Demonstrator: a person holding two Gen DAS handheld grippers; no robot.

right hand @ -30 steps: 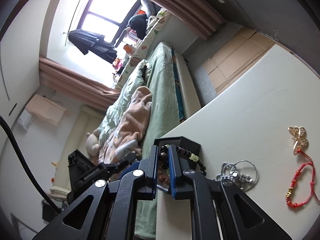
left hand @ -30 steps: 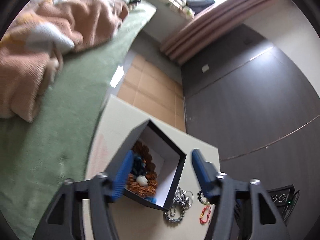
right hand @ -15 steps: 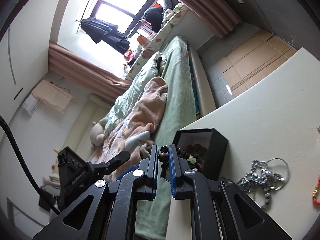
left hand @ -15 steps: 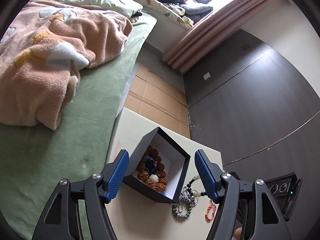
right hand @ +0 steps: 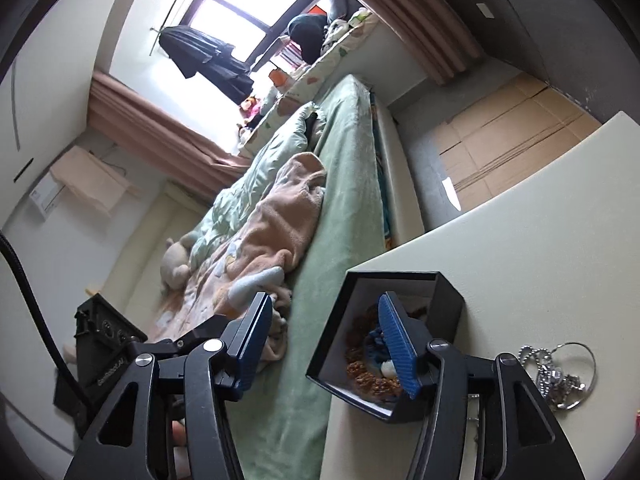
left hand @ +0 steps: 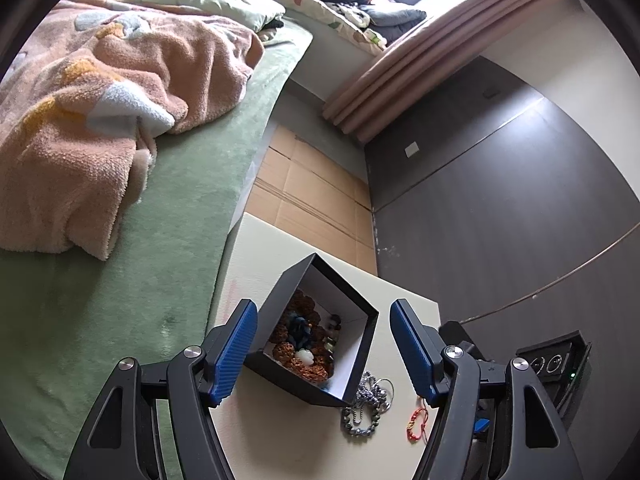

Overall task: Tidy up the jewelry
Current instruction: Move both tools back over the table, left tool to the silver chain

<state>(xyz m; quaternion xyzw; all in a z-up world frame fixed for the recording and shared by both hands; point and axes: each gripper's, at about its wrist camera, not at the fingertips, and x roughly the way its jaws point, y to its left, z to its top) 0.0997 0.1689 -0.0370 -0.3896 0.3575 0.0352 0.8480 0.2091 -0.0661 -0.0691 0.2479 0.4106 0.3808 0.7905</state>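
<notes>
A black jewelry box (left hand: pixel 316 332) with a white lining stands open on the pale table (left hand: pixel 280 432). It holds brown bead bracelets, a blue piece, a white bead and a dark bead bracelet (left hand: pixel 334 330). My left gripper (left hand: pixel 324 352) is open and empty, its fingers astride the box above it. My right gripper (right hand: pixel 328 344) is open and empty over the box (right hand: pixel 444 292), one finger (right hand: pixel 396 344) above the box's inside. A silver chain tangle (left hand: pixel 366 404) and a red string bracelet (left hand: pixel 416 424) lie beside the box. The silver tangle also shows in the right wrist view (right hand: pixel 560 376).
A green bed (left hand: pixel 120 272) with a peach blanket (left hand: pixel 100 108) runs along the table's left edge. Cardboard (left hand: pixel 312 204) covers the floor beyond the table. A dark wall (left hand: pixel 500 220) stands at right. A black device (left hand: pixel 556 364) sits at the table's right.
My right gripper opened and let go of the dark bead bracelet, which now lies in the box. The left gripper drew back from the box.
</notes>
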